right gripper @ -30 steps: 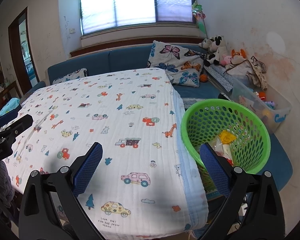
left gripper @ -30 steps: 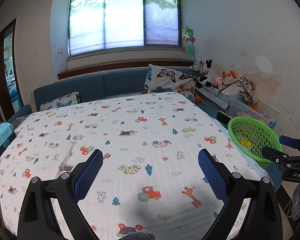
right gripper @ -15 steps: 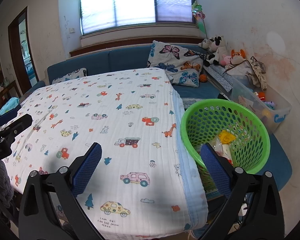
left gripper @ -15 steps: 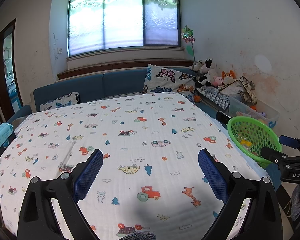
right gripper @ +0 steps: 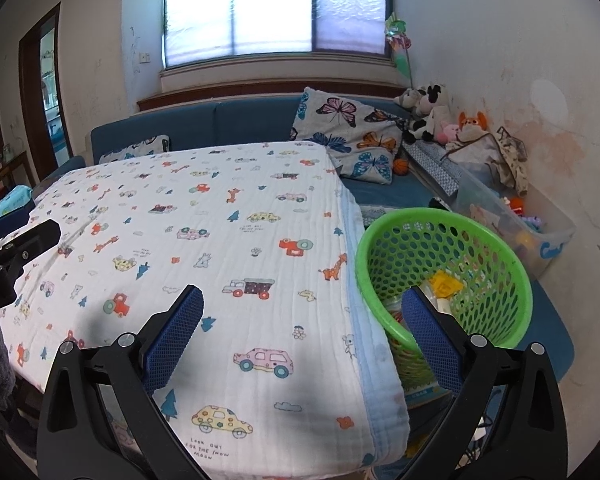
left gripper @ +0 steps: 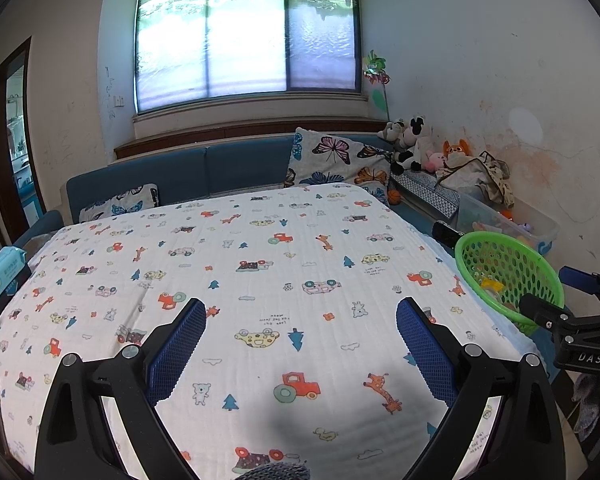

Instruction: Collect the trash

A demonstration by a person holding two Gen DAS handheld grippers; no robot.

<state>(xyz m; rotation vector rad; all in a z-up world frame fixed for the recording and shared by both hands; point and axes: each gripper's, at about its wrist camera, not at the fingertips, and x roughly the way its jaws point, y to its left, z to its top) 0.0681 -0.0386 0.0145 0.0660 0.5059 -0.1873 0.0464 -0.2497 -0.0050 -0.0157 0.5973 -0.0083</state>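
A green perforated basket (right gripper: 444, 280) stands on the floor by the table's right edge, with yellow and pale scraps (right gripper: 444, 282) lying inside; it also shows in the left wrist view as the basket (left gripper: 508, 272). My left gripper (left gripper: 300, 332) hangs open over the near middle of the patterned cloth (left gripper: 260, 280), nothing between its blue pads. My right gripper (right gripper: 302, 328) is open over the cloth's right edge (right gripper: 360, 320), its right finger in front of the basket. Each gripper appears at the edge of the other's view.
A blue wipes pack (left gripper: 2, 272) lies at the table's far left. Behind stand a blue sofa (left gripper: 180, 168), butterfly cushions (right gripper: 348, 136), plush toys (right gripper: 428, 108) and a clear toy bin (right gripper: 532, 232) against the right wall.
Nothing has visibly moved apart from a slight drift of both views; both grippers stay open and empty.
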